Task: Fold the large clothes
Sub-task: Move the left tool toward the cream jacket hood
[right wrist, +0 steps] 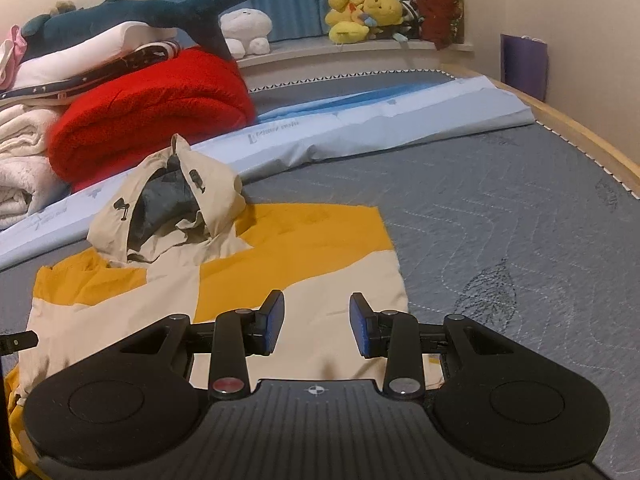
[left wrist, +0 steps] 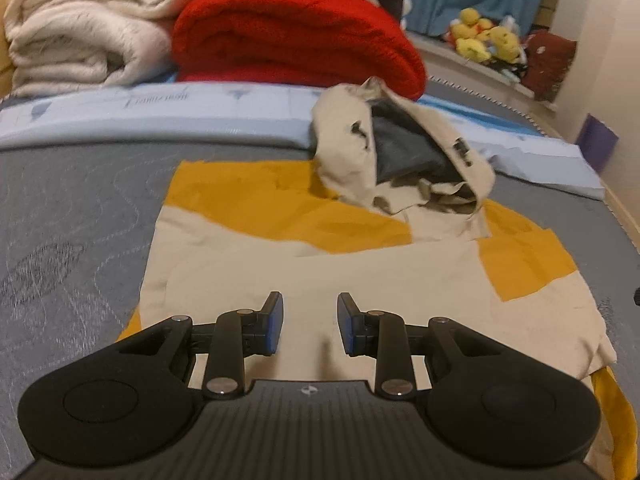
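A beige and yellow hooded jacket (left wrist: 320, 264) (right wrist: 248, 272) lies flat on the grey quilted bed (left wrist: 72, 216) (right wrist: 500, 216). Its hood (left wrist: 384, 148) (right wrist: 172, 208) stands crumpled at the far end and shows a dark grey lining. My left gripper (left wrist: 310, 322) hovers over the jacket's near beige part, jaws apart with nothing between the blue pads. My right gripper (right wrist: 318, 326) hangs over the jacket's near right part, also open and holding nothing. A black piece at the left edge of the right wrist view (right wrist: 16, 340) looks like the other gripper.
A folded red blanket (left wrist: 296, 40) (right wrist: 152, 116) and a cream blanket (left wrist: 84, 28) are stacked beyond the hood. A light blue sheet (right wrist: 360, 128) lies across the bed. Plush toys (right wrist: 360, 16) line the sill, and a purple bag (right wrist: 524, 64) stands by the wall.
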`<control>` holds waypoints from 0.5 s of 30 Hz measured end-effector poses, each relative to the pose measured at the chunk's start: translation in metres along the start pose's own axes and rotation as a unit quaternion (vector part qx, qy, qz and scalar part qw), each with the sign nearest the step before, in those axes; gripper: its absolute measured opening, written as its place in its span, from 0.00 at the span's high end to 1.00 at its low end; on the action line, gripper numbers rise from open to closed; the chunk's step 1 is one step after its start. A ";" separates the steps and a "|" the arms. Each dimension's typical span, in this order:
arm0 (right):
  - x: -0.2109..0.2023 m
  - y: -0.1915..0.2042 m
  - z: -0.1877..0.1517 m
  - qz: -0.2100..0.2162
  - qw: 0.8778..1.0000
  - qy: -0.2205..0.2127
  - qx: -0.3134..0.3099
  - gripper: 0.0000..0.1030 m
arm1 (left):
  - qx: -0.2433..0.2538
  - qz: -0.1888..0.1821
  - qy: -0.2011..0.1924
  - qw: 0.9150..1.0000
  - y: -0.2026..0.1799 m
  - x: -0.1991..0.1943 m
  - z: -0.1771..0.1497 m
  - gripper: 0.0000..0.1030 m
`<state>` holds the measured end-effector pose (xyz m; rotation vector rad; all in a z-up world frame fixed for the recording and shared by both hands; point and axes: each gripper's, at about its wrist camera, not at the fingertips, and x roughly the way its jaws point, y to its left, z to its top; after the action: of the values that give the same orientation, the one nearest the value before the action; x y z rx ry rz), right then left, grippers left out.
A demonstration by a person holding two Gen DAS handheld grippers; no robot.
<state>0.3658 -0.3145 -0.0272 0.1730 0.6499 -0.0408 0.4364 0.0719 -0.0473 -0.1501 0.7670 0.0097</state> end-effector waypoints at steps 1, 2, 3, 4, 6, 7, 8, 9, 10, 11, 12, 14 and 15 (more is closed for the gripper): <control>-0.002 -0.001 0.001 0.000 1.000 -0.001 -0.001 0.64 | 0.007 -0.003 -0.005 1.000 -0.001 -0.003 0.001 0.69; -0.003 -0.002 0.002 0.000 1.000 -0.004 -0.001 0.64 | 0.015 -0.004 -0.012 1.000 -0.002 -0.007 0.002 0.71; -0.004 -0.004 0.004 0.000 1.000 -0.005 -0.002 0.64 | 0.026 -0.002 -0.022 0.999 -0.003 -0.011 0.003 0.72; -0.005 -0.004 0.006 0.000 1.000 -0.007 -0.005 0.64 | 0.037 0.002 -0.030 0.999 -0.004 -0.014 0.005 0.72; -0.007 -0.007 0.010 -0.007 1.000 -0.013 -0.015 0.64 | 0.060 0.009 -0.038 0.997 -0.008 -0.015 0.012 0.72; -0.008 -0.009 0.011 -0.011 1.000 -0.016 -0.019 0.64 | 0.069 0.015 -0.042 0.997 -0.011 -0.013 0.019 0.72; -0.009 -0.011 0.014 -0.015 1.000 -0.018 -0.022 0.64 | 0.076 0.020 -0.047 0.996 -0.014 -0.009 0.028 0.72; -0.010 -0.013 0.015 -0.016 0.999 -0.019 -0.025 0.64 | 0.081 0.022 -0.050 0.995 -0.019 -0.003 0.039 0.72; -0.011 -0.015 0.016 -0.017 0.999 -0.019 -0.028 0.64 | 0.085 0.021 -0.054 0.995 -0.023 0.003 0.050 0.72; -0.011 -0.017 0.017 -0.018 0.999 -0.019 -0.029 0.67 | 0.090 0.019 -0.058 0.994 -0.029 0.011 0.064 0.72; -0.010 -0.018 0.017 -0.018 0.999 -0.019 -0.030 0.70 | 0.091 0.016 -0.061 0.994 -0.033 0.019 0.076 0.72; -0.009 -0.021 0.019 -0.016 0.999 -0.018 -0.028 0.85 | 0.091 0.006 -0.066 0.994 -0.044 0.042 0.105 0.72; -0.009 -0.022 0.020 -0.016 0.999 -0.019 -0.025 0.85 | 0.089 0.003 -0.066 0.994 -0.048 0.055 0.117 0.72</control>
<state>0.3682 -0.3401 -0.0091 0.1127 0.6144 -0.0593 0.5597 0.0381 0.0041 0.0213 0.6324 -0.0431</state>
